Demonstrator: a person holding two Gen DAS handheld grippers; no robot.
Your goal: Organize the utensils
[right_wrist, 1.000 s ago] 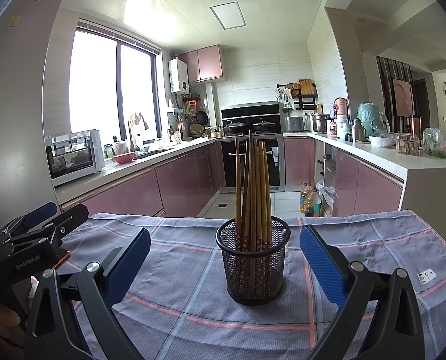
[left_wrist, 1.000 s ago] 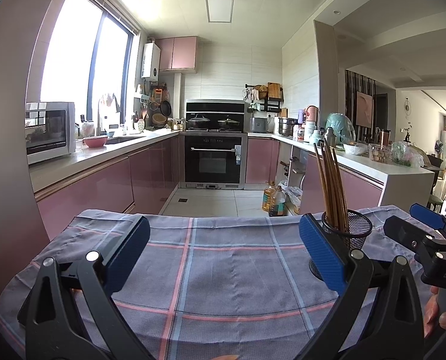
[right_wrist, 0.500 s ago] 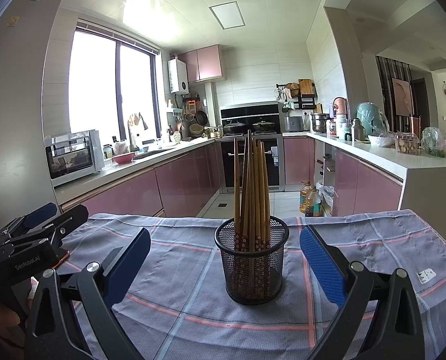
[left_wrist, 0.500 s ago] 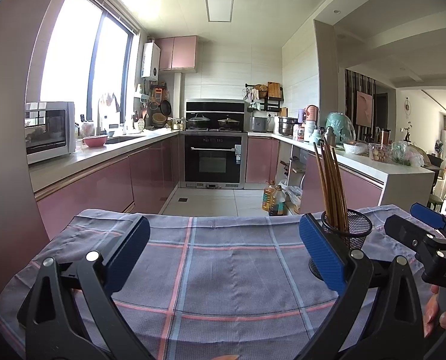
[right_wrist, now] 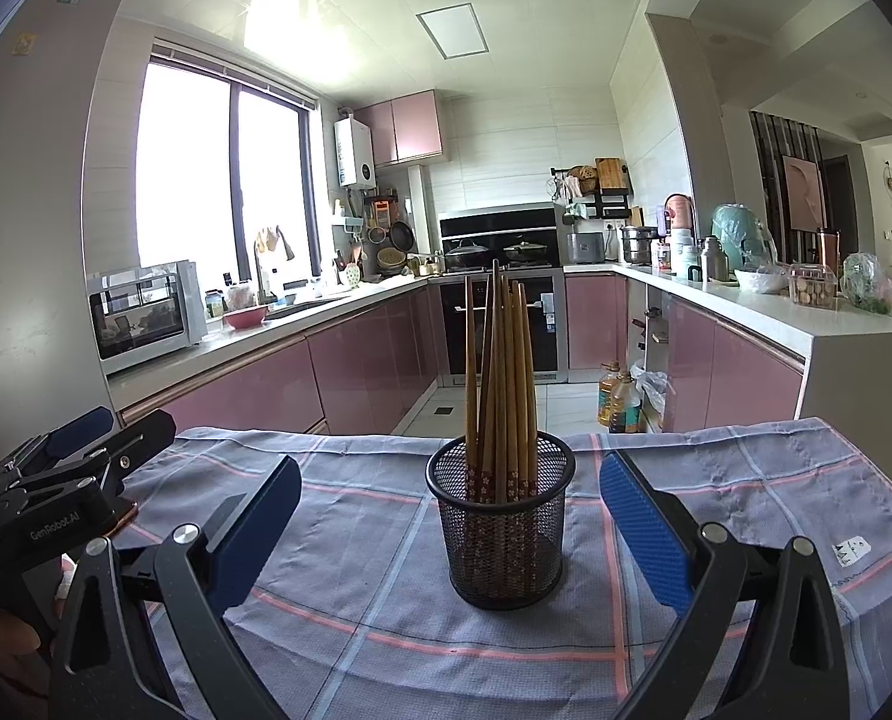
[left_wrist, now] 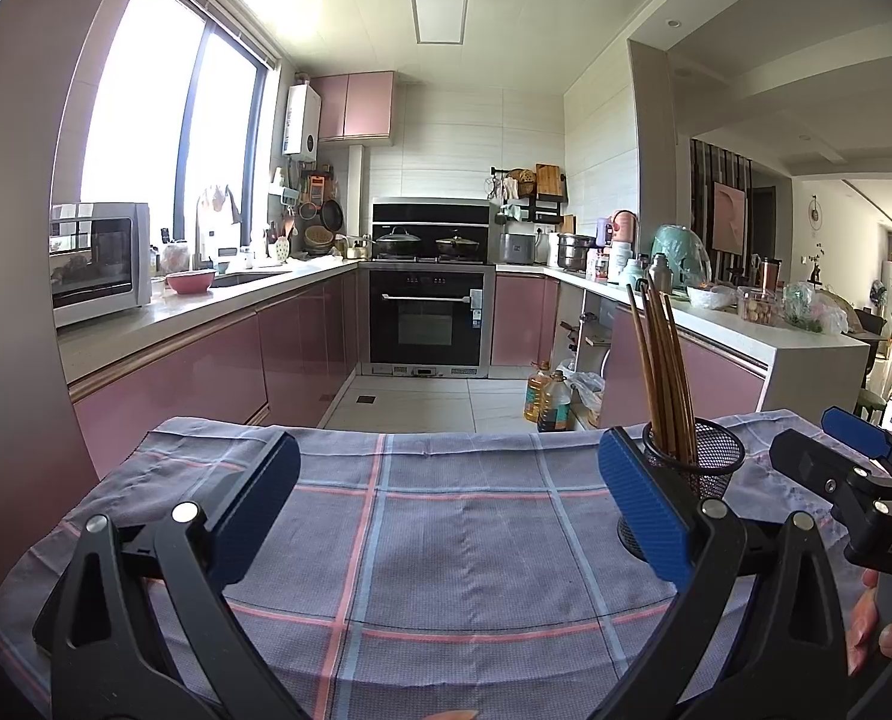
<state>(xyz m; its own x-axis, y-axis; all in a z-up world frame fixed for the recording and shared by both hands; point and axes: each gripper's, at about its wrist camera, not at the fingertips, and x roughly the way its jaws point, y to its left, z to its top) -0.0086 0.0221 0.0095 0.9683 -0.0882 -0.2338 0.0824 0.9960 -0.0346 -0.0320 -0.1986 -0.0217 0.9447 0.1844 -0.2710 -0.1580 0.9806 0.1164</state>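
Note:
A black mesh holder [right_wrist: 502, 525] stands upright on the checked cloth [right_wrist: 356, 546], filled with several wooden chopsticks [right_wrist: 502, 378] pointing up. My right gripper [right_wrist: 450, 525] is open and the holder sits just ahead, between its blue pads [right_wrist: 640, 531], without touching them. In the left wrist view the same holder [left_wrist: 706, 462] shows behind the right pad, its chopsticks [left_wrist: 661, 372] leaning left. My left gripper [left_wrist: 448, 498] is open over bare cloth [left_wrist: 446, 540], holding nothing. The right gripper [left_wrist: 853, 474] appears at that view's right edge, and the left gripper [right_wrist: 80, 468] at the right wrist view's left edge.
Beyond the table's far edge lies a kitchen with pink cabinets [left_wrist: 206, 378], an oven [left_wrist: 428, 324] and a white counter [right_wrist: 805, 324] on the right. Oil bottles [right_wrist: 616, 399] stand on the floor. A person's fingers [left_wrist: 871, 618] hold the right tool.

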